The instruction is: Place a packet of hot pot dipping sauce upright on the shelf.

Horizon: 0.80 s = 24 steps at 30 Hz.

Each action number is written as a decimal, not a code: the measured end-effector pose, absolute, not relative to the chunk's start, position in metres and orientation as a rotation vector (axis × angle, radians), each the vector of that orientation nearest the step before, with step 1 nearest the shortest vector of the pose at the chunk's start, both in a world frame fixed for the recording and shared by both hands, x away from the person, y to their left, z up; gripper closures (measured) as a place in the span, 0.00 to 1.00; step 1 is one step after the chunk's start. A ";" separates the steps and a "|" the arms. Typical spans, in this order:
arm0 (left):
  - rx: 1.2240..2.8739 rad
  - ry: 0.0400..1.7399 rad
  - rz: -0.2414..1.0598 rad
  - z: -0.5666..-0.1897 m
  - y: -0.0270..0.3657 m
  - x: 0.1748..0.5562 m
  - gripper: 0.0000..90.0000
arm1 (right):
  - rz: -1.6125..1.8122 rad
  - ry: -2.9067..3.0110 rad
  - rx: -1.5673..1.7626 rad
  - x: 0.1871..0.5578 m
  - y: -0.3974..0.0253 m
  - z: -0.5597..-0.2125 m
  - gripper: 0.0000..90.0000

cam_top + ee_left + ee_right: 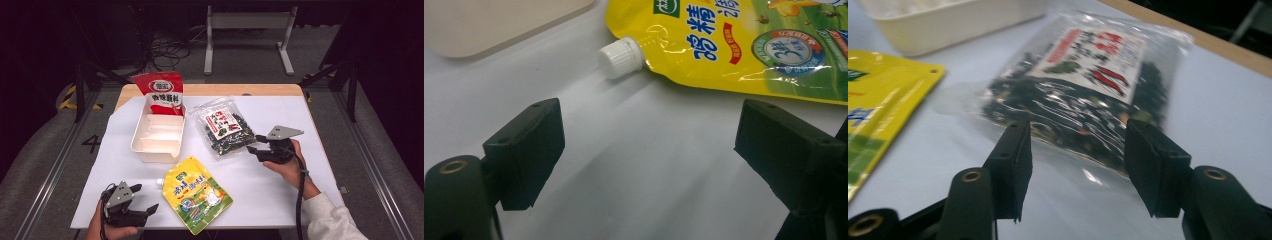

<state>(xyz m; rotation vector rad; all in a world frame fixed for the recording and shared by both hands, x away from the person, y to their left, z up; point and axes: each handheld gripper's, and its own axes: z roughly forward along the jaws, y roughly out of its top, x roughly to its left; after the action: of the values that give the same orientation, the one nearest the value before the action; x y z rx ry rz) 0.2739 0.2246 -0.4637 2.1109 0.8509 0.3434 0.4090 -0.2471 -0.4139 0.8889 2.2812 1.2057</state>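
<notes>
Crinkly clear plastic, that seaweed bag [1083, 95] looks light, floppy and slick, so with your right tool [1075, 165] wide open, pinch its near edge.

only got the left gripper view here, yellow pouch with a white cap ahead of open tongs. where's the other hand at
Observer: The right tongs sit at the near edge of a clear bag of dark dried food, jaws open.
Operator: is it gripping that bag yet
Observer: No. In the right gripper view the clear bag lies flat beyond both jaws, and nothing is pinched between them.
Operator: anything else on the table besides my pouch
Observer: A cream divided tray sits beyond the yellow pouch, with a red and white bag leaning at its far end.
</notes>
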 end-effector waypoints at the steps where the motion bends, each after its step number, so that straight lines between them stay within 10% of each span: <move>1: 2.114 0.849 0.346 -0.464 0.224 0.275 0.15 | 1.205 2.272 0.919 0.412 -0.252 -0.416 0.48; 24: 2.145 0.796 0.383 -0.466 0.225 0.276 0.16 | 1.198 2.218 1.294 0.461 -0.276 -0.448 0.37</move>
<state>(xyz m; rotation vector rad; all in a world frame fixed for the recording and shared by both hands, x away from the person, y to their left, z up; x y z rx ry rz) 0.2761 0.2254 -0.4664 2.1448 0.7956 0.3829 0.4615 -0.2764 -0.4485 1.2941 2.2180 1.1985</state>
